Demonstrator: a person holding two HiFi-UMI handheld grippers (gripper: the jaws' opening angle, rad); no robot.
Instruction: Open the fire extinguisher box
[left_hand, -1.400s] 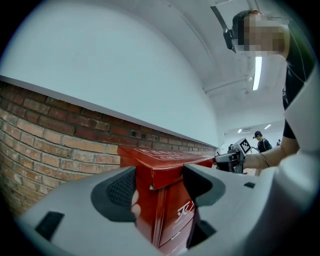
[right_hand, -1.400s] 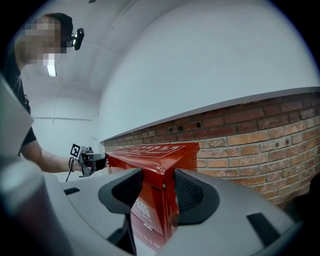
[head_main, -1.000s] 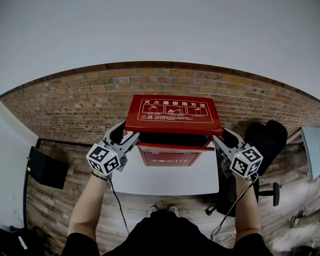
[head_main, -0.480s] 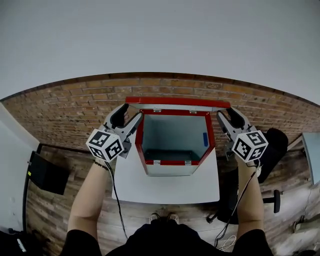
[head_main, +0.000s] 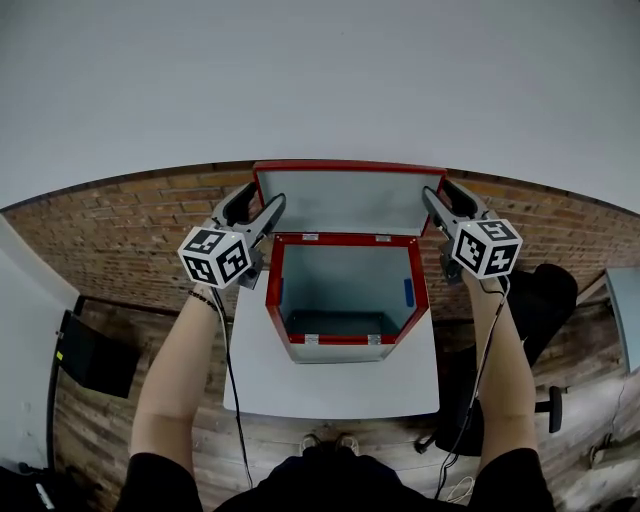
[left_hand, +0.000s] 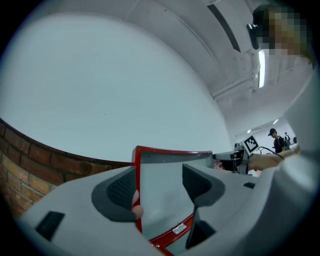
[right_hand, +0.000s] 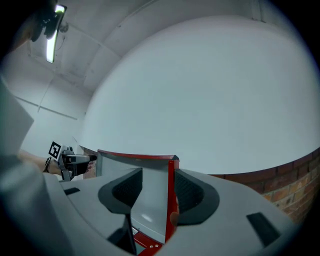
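The red fire extinguisher box (head_main: 345, 339) stands on a white table (head_main: 330, 385) with its lid (head_main: 340, 200) swung up and its grey inside bare. My left gripper (head_main: 258, 203) straddles the lid's left edge and my right gripper (head_main: 443, 192) straddles its right edge. In the left gripper view the lid (left_hand: 160, 170) rises between the wide jaws of the left gripper (left_hand: 160, 187), its red rim against the left pad (left_hand: 122, 190). In the right gripper view the lid (right_hand: 152, 180) stands inside the right gripper (right_hand: 157, 192), red rim beside the right pad (right_hand: 187, 192). Neither pair clamps it.
A brick band and a white wall run close behind the box. A black chair (head_main: 545, 290) stands right of the table, a black flat case (head_main: 90, 345) on the wooden floor at left. Cables hang from both grippers. A person (left_hand: 274, 140) stands far off.
The lid went from lying flat on the box to standing upright. Both grippers rose and moved back toward the wall with it, jaws as wide as before.
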